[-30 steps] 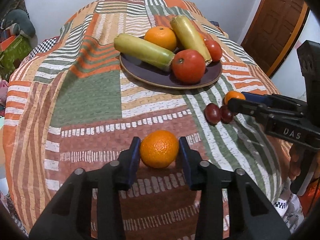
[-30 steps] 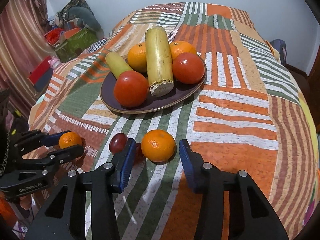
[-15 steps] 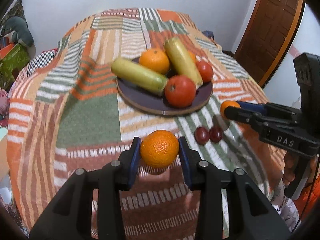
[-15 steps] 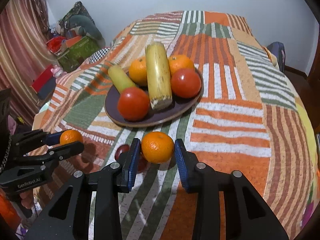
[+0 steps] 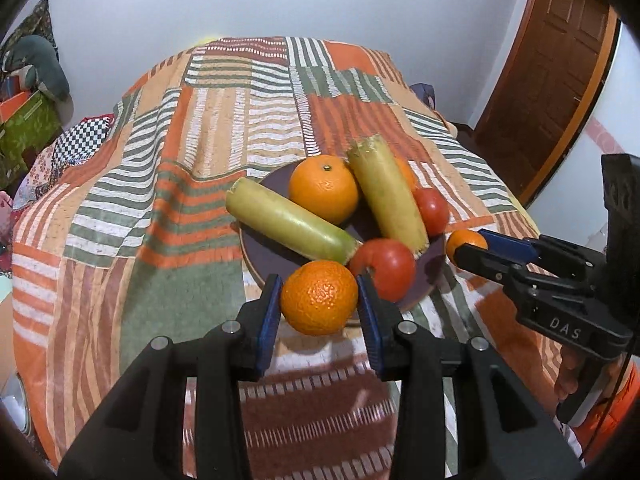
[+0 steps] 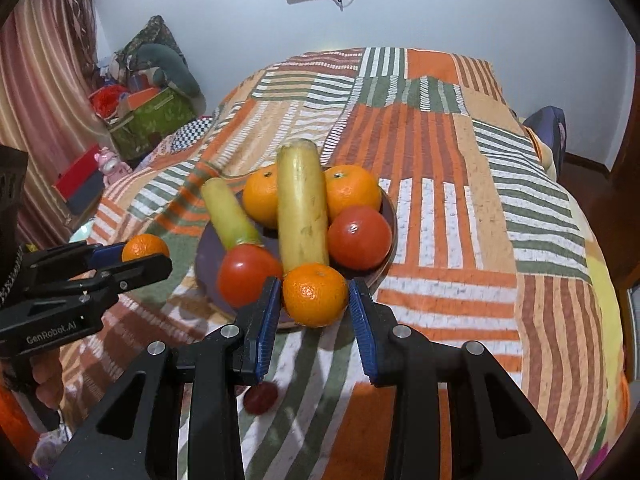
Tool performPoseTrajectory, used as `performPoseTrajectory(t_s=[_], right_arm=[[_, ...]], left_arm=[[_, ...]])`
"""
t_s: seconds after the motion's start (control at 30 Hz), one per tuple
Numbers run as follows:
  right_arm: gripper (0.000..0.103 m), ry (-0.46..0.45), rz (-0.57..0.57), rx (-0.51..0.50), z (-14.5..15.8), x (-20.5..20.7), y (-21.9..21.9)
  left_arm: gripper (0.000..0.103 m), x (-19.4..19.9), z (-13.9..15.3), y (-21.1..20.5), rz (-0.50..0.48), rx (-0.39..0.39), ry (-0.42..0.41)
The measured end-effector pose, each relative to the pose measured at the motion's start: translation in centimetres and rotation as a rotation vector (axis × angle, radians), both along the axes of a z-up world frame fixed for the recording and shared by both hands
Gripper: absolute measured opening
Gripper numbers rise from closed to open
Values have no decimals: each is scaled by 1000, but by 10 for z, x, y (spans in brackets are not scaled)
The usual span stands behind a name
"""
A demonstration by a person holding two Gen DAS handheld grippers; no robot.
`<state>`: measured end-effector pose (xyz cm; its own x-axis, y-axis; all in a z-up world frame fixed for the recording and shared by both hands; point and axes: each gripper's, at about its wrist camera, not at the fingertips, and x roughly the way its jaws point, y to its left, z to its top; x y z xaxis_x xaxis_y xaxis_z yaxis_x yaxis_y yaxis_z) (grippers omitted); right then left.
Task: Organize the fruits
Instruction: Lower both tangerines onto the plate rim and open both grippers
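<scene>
My left gripper (image 5: pixel 319 308) is shut on an orange (image 5: pixel 319 297) and holds it in the air just in front of the dark purple plate (image 5: pixel 264 252). My right gripper (image 6: pixel 314 312) is shut on another orange (image 6: pixel 315 294), held above the plate's near rim (image 6: pixel 208 252). The plate holds two yellow-green gourds (image 5: pixel 290 220), two tomatoes (image 6: pixel 359 237) and two oranges (image 6: pixel 352 193). Each gripper shows in the other's view: the right one (image 5: pixel 470 246) and the left one (image 6: pixel 146 254), each with its orange.
The plate sits on a bed with a striped patchwork cover (image 6: pixel 460 168). A small dark red fruit (image 6: pixel 261 397) lies on the cover below my right gripper. A brown door (image 5: pixel 548 80) is at the right, boxes and clutter (image 6: pixel 148 116) at the left.
Both grippers have lifted their oranges off the cover and carried them forward to the plate's near rim. The right gripper closed on its orange during the last second.
</scene>
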<state>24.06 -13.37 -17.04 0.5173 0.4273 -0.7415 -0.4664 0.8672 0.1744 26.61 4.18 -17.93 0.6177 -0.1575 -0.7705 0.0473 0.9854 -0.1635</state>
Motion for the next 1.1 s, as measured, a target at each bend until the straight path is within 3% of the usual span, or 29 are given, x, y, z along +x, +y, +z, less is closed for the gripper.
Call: performPoseTrajectory(t_s=[0.3,0.53,0.7,0.8,0.93,1.1], right_arm=[[32,29,-8,-3,-14,16,-1],[33,23,10,-16,-16,17,0],[33,18,14,-55,-19,16,4],[34,14,14,-68,-17,14,4],[45,4,11,-66,-10,7,1],[46,-7,13,-76,-2,-4,-4]], left_arm=[[37,29,-32,6,13,-5,71],[38,34,-40,4,0,-9,85],[48,30,-37,-1,0,14,82],[48,24,-32,-1,5,21,74],[49,12,-21,1,8,17,54],[50,-8,-4,1,6,27,26]])
